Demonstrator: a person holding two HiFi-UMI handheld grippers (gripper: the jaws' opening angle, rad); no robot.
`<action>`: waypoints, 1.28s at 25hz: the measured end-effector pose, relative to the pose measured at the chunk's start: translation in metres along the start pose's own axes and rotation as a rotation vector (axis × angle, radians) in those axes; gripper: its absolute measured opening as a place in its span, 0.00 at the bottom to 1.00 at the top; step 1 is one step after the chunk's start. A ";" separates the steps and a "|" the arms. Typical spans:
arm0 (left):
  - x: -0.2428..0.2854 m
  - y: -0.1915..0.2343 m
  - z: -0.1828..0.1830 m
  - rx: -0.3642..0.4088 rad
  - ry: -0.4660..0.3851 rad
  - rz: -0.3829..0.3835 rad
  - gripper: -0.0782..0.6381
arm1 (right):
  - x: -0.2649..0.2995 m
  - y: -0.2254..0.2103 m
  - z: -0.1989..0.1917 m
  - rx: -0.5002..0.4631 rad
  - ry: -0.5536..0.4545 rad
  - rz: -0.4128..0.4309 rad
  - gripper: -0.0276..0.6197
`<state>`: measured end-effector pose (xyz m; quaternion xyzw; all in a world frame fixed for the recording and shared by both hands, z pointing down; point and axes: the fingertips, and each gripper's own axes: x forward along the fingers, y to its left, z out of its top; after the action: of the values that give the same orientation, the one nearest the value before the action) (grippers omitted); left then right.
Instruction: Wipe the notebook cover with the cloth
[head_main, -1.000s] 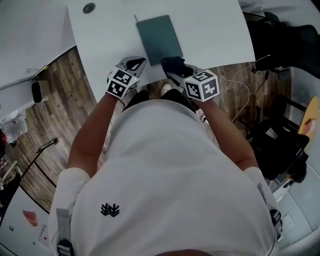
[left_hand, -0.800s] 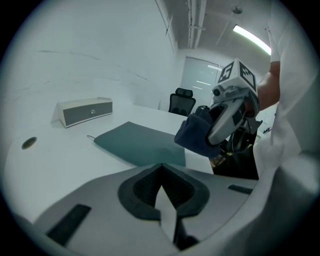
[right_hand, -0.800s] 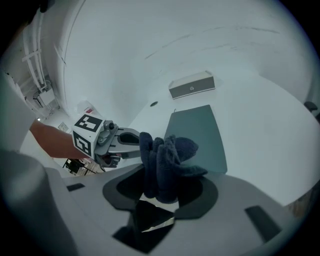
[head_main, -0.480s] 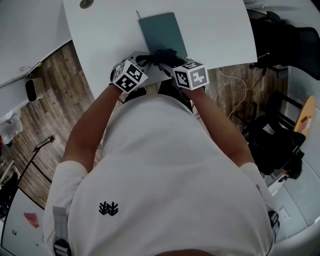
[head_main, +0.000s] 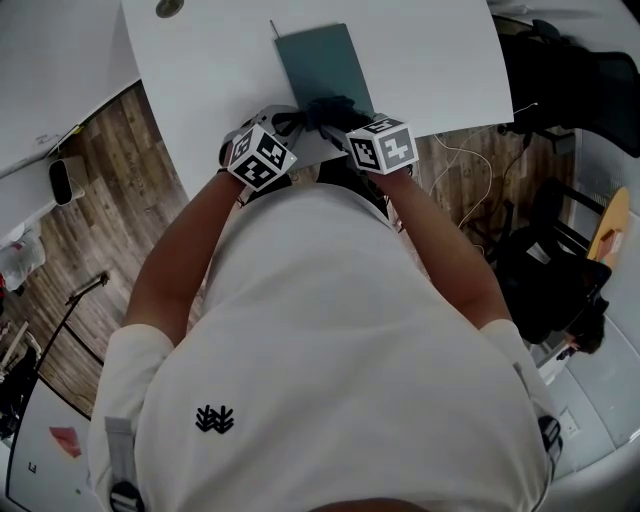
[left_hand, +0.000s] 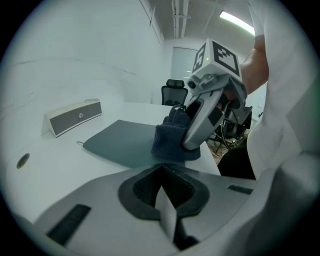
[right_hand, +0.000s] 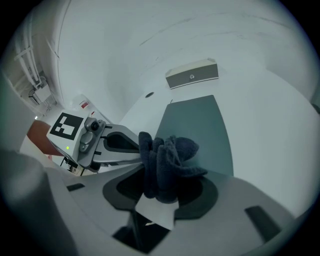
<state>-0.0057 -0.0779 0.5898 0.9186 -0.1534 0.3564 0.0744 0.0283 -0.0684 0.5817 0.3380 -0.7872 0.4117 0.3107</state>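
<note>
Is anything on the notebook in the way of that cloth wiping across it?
Nothing visible. The cloth in the right gripper sits at the near edge of the notebook; the cover ahead is bare.

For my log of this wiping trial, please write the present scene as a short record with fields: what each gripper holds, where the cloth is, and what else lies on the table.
surface: white table
notebook: teal, closed, lying flat
cloth: dark blue, bunched, resting on the notebook's near edge
right gripper: shut on the cloth
left gripper: jaws together, nothing between them, just left of the cloth
other item: speaker bar at the table's far side, apart from the notebook
</note>
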 end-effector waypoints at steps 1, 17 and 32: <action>0.000 0.000 0.000 -0.003 0.000 -0.003 0.12 | -0.002 -0.004 -0.001 0.003 0.000 -0.007 0.29; 0.003 0.002 0.000 -0.009 0.002 -0.010 0.12 | -0.043 -0.081 -0.001 0.089 0.015 -0.101 0.29; 0.006 -0.001 0.001 -0.012 0.004 -0.013 0.12 | -0.011 -0.029 0.032 -0.033 0.062 -0.033 0.28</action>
<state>-0.0005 -0.0784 0.5928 0.9185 -0.1495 0.3567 0.0826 0.0508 -0.1056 0.5716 0.3326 -0.7782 0.4039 0.3473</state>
